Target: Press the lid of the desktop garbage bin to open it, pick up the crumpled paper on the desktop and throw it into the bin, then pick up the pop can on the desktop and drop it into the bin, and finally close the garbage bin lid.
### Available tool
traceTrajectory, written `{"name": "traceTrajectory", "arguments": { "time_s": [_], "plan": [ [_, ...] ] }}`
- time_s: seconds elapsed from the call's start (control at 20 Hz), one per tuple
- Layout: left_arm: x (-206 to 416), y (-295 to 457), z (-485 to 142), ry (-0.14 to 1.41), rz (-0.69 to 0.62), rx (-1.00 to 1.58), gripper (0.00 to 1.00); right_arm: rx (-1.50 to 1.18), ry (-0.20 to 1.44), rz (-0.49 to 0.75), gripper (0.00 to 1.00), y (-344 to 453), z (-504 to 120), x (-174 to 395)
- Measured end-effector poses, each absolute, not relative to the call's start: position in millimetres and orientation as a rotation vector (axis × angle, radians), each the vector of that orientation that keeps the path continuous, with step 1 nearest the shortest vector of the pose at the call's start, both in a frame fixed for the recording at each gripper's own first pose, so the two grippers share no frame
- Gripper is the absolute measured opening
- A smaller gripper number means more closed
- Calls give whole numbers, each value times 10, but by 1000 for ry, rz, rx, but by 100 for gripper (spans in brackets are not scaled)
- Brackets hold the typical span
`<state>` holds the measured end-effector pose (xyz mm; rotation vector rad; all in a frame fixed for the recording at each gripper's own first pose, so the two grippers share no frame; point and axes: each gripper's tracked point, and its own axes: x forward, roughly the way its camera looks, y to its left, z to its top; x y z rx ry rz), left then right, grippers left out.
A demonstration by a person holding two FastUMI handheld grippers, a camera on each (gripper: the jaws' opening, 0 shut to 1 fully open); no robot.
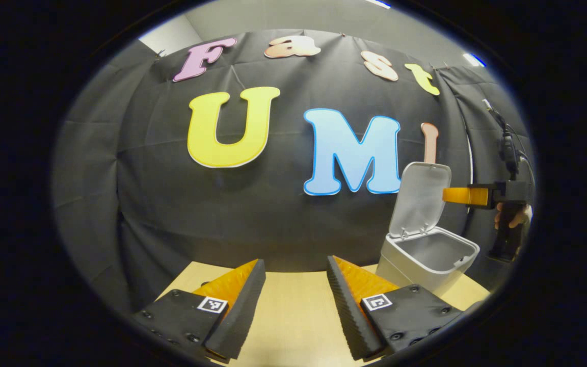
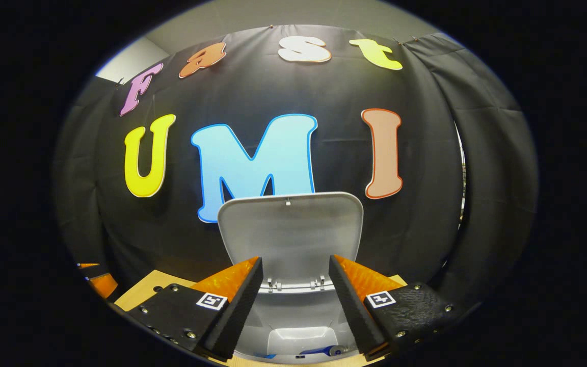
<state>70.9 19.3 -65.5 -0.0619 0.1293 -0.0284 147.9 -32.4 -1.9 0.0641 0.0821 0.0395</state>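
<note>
The pale grey plastic desktop bin [image 1: 428, 255] is standing on the light wooden tabletop [image 1: 293, 326] with its hinged lid [image 2: 290, 232] upright, so the opening step looks done. I am holding my right gripper [image 2: 293, 306] over its mouth, fingers apart and empty. Something blue is lying inside, too cut off to identify. My left gripper [image 1: 293, 306] is hovering spread, gripping nothing. Closing the lid remains.
</note>
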Motion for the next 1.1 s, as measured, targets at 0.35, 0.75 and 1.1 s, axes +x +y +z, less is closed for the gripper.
{"name": "traceTrajectory", "arguments": {
  "time_s": [0.35,0.75,1.1],
  "plan": [
    [755,217,-681,135,-29,-61,82,56,12,26,84,-362,409,1607],
    [798,226,-745,143,-27,-66,81,18,-56,29,84,-344,812,1837],
    [775,357,-799,155,0,-72,83,36,-59,17,80,-333,822,2094]
  ]
}}
